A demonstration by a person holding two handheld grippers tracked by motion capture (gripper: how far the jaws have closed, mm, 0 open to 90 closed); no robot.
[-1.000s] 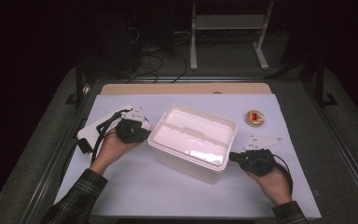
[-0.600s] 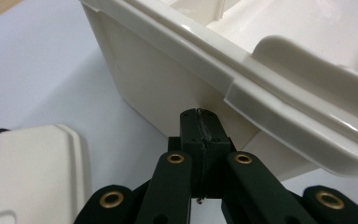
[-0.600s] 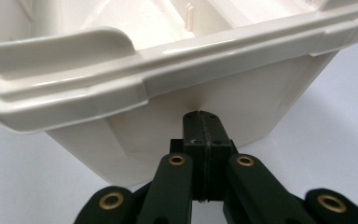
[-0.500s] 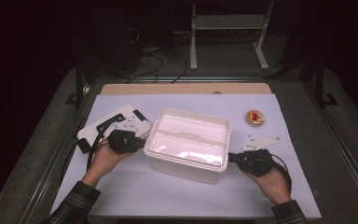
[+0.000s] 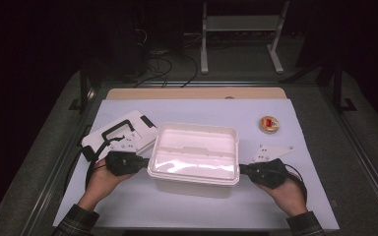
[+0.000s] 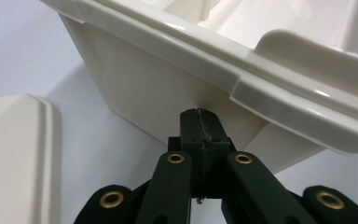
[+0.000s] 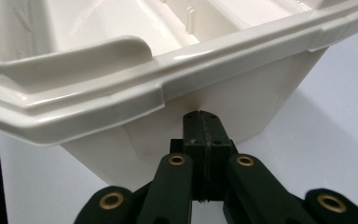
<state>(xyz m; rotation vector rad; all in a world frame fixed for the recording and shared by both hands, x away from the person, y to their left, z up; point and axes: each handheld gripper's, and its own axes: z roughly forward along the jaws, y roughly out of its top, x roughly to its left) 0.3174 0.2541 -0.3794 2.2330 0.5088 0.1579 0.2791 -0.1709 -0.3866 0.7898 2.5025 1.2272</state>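
At the bottom of the high view, the person's two hands come in, each with a tool. The left tool (image 5: 140,162) is at the lower left of the frame, with its jaws pressed together and pinching nothing; its tip touches the left wall of the white plastic box (image 5: 195,155) under the rim. The right tool (image 5: 243,169) at the lower right is also pressed together and empty, its tip against the right wall of the box. The box stands open in the middle of the surface (image 5: 177,209). Its white lid (image 5: 123,129) lies flat just beside it, at the left. Farther, at the upper right, a small round object (image 5: 268,124) lies apart.
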